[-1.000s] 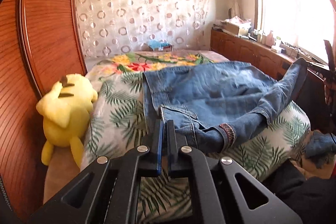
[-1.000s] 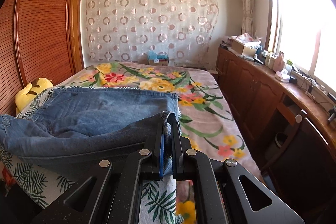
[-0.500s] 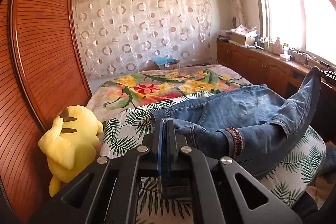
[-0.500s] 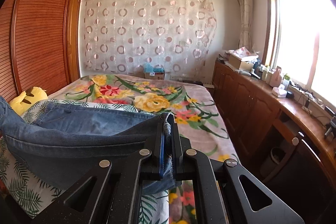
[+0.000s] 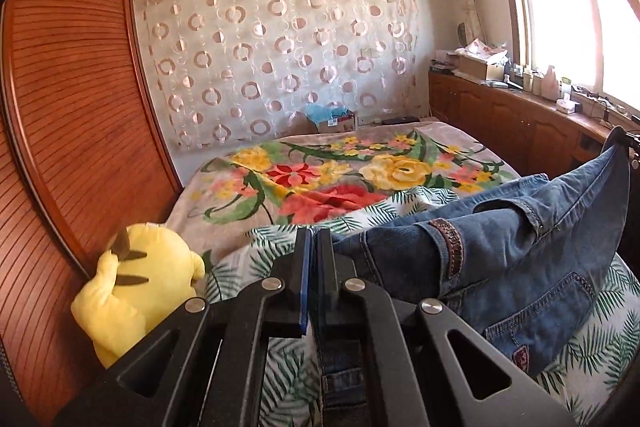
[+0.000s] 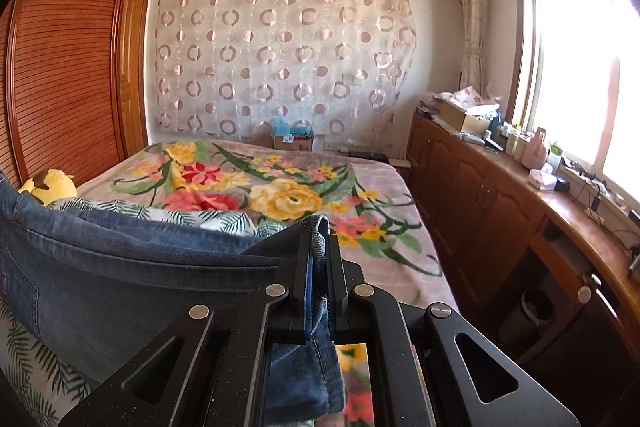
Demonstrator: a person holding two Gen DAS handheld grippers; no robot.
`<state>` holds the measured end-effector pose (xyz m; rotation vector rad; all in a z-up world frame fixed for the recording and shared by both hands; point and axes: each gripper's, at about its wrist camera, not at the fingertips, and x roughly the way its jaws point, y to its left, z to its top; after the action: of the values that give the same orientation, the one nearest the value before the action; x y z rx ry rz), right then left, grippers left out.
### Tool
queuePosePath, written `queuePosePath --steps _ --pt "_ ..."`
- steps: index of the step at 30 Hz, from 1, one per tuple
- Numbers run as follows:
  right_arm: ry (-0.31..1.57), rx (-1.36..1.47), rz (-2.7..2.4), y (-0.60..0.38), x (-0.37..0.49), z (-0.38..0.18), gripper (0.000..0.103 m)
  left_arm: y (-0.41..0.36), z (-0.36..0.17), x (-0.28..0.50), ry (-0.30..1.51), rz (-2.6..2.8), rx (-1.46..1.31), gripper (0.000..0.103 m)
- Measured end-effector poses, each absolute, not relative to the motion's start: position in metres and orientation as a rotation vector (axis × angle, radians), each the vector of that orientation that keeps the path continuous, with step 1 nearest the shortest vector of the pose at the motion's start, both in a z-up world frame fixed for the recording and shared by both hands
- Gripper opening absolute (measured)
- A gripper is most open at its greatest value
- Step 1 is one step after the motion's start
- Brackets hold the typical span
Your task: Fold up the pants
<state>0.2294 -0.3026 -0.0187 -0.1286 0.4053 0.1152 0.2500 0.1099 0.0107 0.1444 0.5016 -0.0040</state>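
Blue denim pants [image 5: 516, 251] hang stretched between my two grippers above the near end of the bed. My left gripper [image 5: 314, 241] is shut on one end of the waistband, with denim trailing below its jaws. The waistband with its brown patch runs to the right from there. In the right wrist view my right gripper [image 6: 319, 233] is shut on a bunched fold of the pants [image 6: 132, 263], which spread away to the left. Cloth pokes out above and below its jaws.
The bed carries a floral blanket [image 5: 352, 171] and a palm-leaf sheet [image 5: 256, 263] at the near end. A yellow plush toy [image 5: 136, 279] leans against the wooden wardrobe [image 5: 68, 115] on the left. A wooden cabinet [image 6: 500, 211] with clutter runs under the window on the right.
Both grippers have drawn back toward the near end of the bed, dragging the pants with them. The denim has lifted off the bed and hangs taut between them. More of the floral blanket shows.
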Motion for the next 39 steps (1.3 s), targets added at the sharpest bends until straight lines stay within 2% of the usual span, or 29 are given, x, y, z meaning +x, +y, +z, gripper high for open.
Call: queuePosePath --steps 9,19,27,33,36,38,39 --pt "0.467 -0.177 0.095 -0.283 0.302 -0.042 0.005 0.110 -0.009 0.332 0.552 0.016 0.174 0.004" --pt "0.529 -0.212 0.079 -0.269 0.365 -0.051 0.005 0.115 -0.038 0.386 0.626 0.030 0.152 0.004" --pt "0.613 -0.253 0.079 -0.255 0.405 -0.063 0.005 0.113 -0.070 0.405 0.707 0.034 0.153 0.004" --pt "0.650 -0.213 0.099 -0.263 0.407 -0.057 0.005 0.114 -0.070 0.399 0.732 0.025 0.134 0.004" --pt "0.644 -0.176 0.099 -0.271 0.401 -0.050 0.005 0.113 -0.065 0.390 0.739 0.018 0.129 0.011" --pt "0.636 -0.159 0.092 -0.275 0.394 -0.046 0.013 0.111 -0.060 0.381 0.729 0.001 0.132 0.023" --pt "0.631 -0.150 0.094 -0.276 0.389 -0.044 0.014 0.110 -0.058 0.376 0.724 -0.011 0.130 0.027"
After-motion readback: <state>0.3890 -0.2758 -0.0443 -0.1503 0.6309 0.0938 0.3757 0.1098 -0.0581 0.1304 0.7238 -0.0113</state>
